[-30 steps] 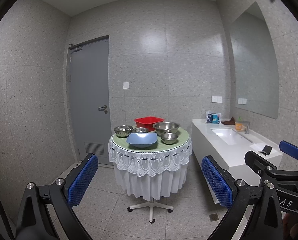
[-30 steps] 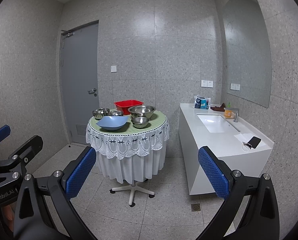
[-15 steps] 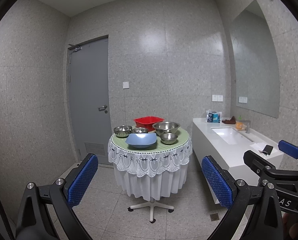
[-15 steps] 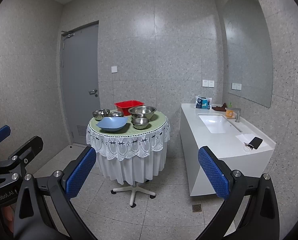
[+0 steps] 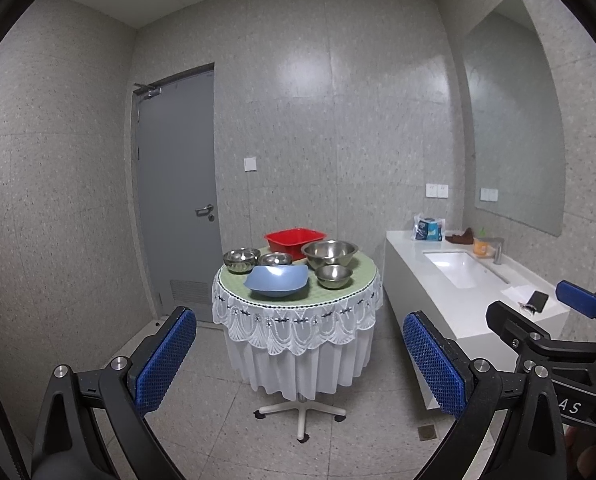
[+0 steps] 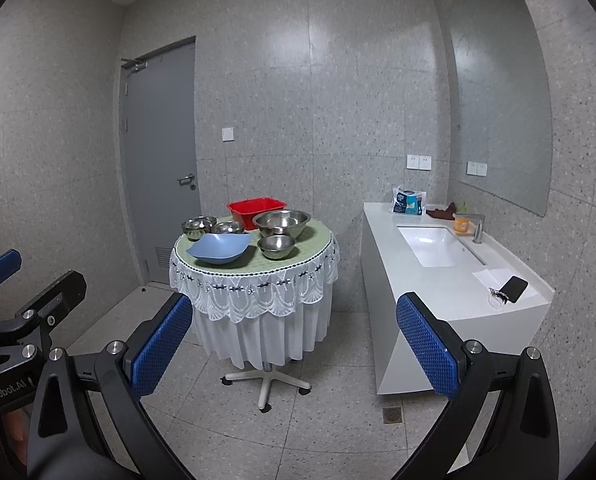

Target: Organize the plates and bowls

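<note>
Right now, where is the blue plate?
In both wrist views, the blue plate sits at the round table's front-left edge, left of the smallest steel bowl.

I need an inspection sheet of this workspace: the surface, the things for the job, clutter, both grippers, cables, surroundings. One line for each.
Surface: round table with green mat and white lace cloth, on a wheeled pedestal.
Job's things: blue bowl at the front; four steel bowls around it; red basin at the back.
Clutter: phone, blue packet, orange bottle on the white counter.
Grippers: left gripper open, empty; right gripper open, empty; both far from the table.
Cables: nothing seen.
Surroundings: grey door, sink, mirror, tiled floor.
</note>
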